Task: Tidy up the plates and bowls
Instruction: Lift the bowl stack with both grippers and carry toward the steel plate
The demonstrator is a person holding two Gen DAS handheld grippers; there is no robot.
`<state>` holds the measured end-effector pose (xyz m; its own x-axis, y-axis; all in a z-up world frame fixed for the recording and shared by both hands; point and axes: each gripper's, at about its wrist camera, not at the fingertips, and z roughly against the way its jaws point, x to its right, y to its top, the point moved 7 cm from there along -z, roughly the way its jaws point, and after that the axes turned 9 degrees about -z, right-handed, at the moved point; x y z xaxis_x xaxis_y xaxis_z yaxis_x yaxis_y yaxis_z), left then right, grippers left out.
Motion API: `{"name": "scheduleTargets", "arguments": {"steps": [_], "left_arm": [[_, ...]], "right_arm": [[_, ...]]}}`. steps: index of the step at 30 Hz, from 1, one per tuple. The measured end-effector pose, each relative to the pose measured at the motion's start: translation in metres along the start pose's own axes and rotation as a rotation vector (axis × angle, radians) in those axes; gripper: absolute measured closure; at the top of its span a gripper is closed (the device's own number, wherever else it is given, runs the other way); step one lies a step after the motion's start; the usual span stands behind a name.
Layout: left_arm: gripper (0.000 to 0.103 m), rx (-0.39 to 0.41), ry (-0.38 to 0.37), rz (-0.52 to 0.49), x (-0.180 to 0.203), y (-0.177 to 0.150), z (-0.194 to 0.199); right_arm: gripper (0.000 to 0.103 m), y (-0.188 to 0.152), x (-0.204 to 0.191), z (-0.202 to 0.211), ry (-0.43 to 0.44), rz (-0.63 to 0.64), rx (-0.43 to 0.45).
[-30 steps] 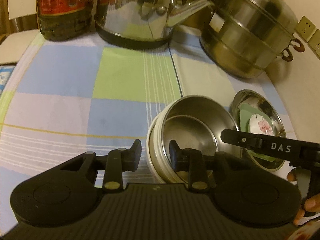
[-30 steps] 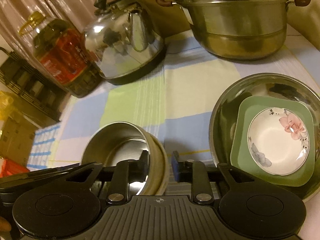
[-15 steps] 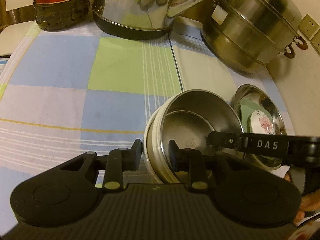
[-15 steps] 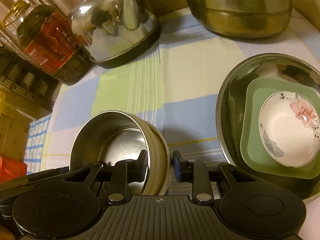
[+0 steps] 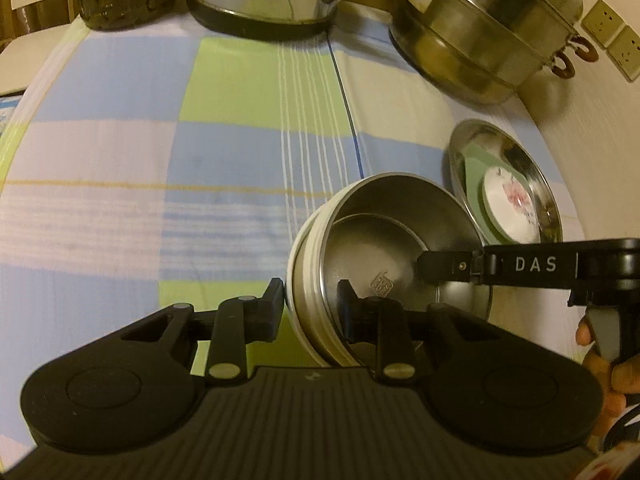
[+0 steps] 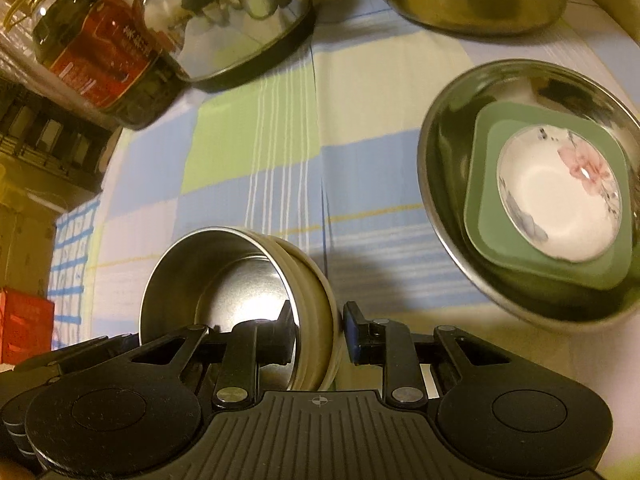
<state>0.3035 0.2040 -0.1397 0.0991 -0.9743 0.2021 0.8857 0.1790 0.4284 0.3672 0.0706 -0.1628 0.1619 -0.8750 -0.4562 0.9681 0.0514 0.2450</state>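
**Two grips, one bowl: carry it level to the stack**

Two of my grippers hold the same steel bowl (image 5: 384,256), so the job is to move them as one.

Biggest thing first: the cloth (image 5: 168,168) is mostly bare between me and the far pots, and the wide steel dish (image 6: 452,168) sits to my right of the bowl, near it but apart. Inside the dish lies a green plate (image 6: 484,200), and on that a white flowered saucer (image 6: 560,200). I judge that stack to be where my bowl belongs.

The bowl is tilted, its mouth facing away from me, and I cannot tell whether its base touches the cloth. My left gripper (image 5: 310,304) pinches the near-left wall, one finger outside, one inside. My right gripper (image 6: 318,328) clamps the opposite wall the same way. Both sets of jaws are narrow, closed on the rim.

To do this well, I should level the bowl, keep both hands in step so neither grip twists, come in above the dish rim, and lower gently onto the saucer. Thin steel can slip.
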Motion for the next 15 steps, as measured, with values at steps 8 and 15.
{"name": "scheduleTargets", "arguments": {"steps": [8,15], "left_arm": [[0.080,0.005,0.009,-0.002,0.005,-0.006,0.002],[0.080,0.021,0.020,-0.028,0.007,-0.004,0.000]], "right_arm": [[0.078,-0.009,0.000,0.007,-0.029,0.013,0.020],[0.078,-0.016,0.002,0.008,-0.061,-0.008,0.048]]}}
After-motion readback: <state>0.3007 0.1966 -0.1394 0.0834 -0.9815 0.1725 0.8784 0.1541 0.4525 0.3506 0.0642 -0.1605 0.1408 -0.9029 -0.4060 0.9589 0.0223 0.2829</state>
